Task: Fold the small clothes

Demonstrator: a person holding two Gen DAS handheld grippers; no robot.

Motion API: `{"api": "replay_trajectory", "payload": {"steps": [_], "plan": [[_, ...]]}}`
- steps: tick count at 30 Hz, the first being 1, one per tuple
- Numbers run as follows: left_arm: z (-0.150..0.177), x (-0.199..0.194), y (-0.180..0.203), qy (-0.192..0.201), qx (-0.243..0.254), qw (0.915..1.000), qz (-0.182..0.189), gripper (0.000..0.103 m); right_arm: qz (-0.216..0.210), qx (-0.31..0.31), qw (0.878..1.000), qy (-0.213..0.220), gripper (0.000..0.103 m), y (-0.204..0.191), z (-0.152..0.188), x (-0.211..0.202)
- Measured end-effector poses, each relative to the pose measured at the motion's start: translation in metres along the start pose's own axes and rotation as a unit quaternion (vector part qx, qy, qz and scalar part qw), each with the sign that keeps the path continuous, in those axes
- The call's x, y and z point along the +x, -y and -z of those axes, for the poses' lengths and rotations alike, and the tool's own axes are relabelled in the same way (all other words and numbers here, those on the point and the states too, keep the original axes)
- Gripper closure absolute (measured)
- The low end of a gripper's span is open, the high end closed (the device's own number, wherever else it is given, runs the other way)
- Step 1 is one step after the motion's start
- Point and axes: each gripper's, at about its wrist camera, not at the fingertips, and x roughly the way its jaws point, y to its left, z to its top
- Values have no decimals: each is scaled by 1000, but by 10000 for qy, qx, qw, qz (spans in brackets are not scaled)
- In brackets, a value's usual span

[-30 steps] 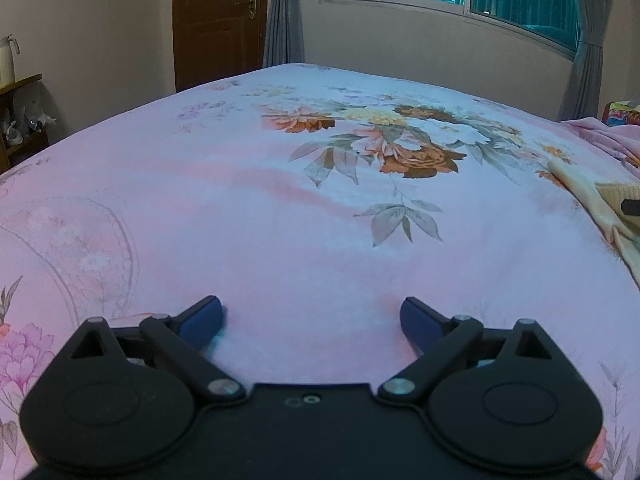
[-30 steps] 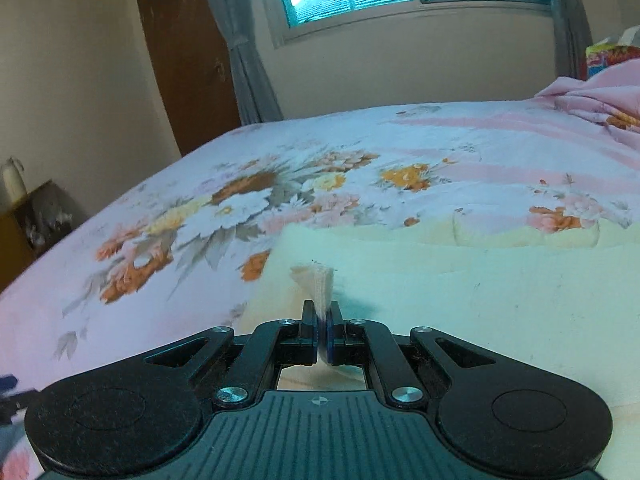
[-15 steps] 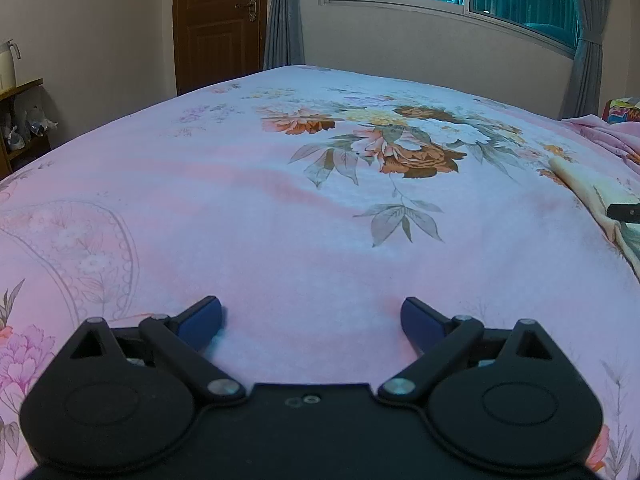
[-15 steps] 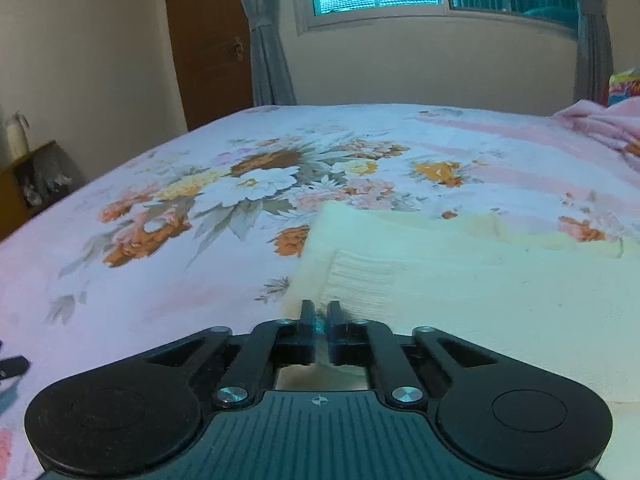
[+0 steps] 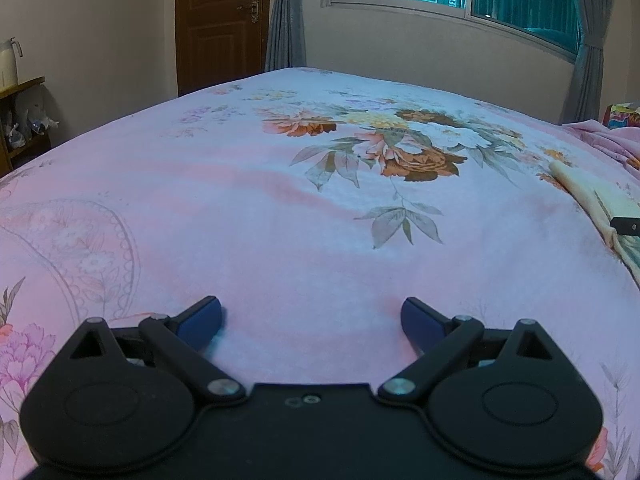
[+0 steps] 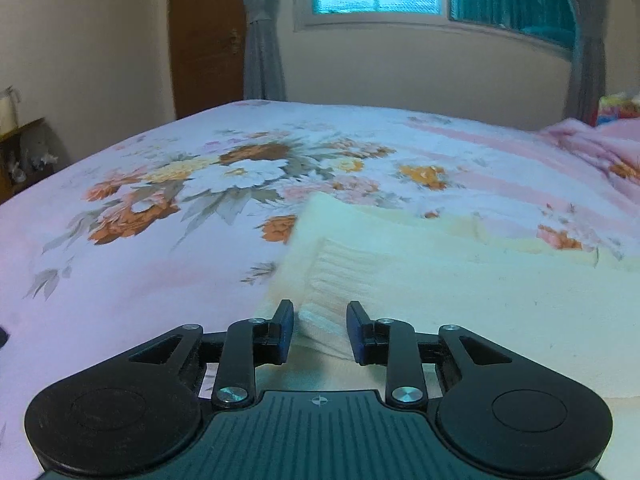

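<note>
A cream knit garment (image 6: 460,280) lies flat on the floral pink bedspread (image 6: 160,240), with a ribbed hem folded over on top. My right gripper (image 6: 319,330) is open, its jaws standing either side of the ribbed corner without pinching it. In the left wrist view the garment (image 5: 588,196) shows at the far right edge, with the tip of the right gripper's finger beside it. My left gripper (image 5: 311,318) is wide open and empty, low over bare bedspread (image 5: 240,220) well left of the garment.
A crumpled pink blanket (image 6: 600,152) lies at the bed's right side. A brown door (image 5: 220,20), grey curtains and a window line the far wall. A wooden shelf (image 5: 20,120) stands left of the bed.
My right gripper lowered the cream hem corner onto the garment and opened, letting it go. The left gripper stayed open and barely moved.
</note>
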Motion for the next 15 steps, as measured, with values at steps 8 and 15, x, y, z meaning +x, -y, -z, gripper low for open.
{"api": "replay_trajectory", "payload": {"steps": [8, 15], "plan": [[1, -1, 1, 14, -9, 10000, 0, 7, 158, 397, 9991, 23, 101, 14, 2, 0], [1, -1, 2, 38, -7, 10000, -15, 7, -197, 357, 9992, -42, 100, 1, -4, 0]]}}
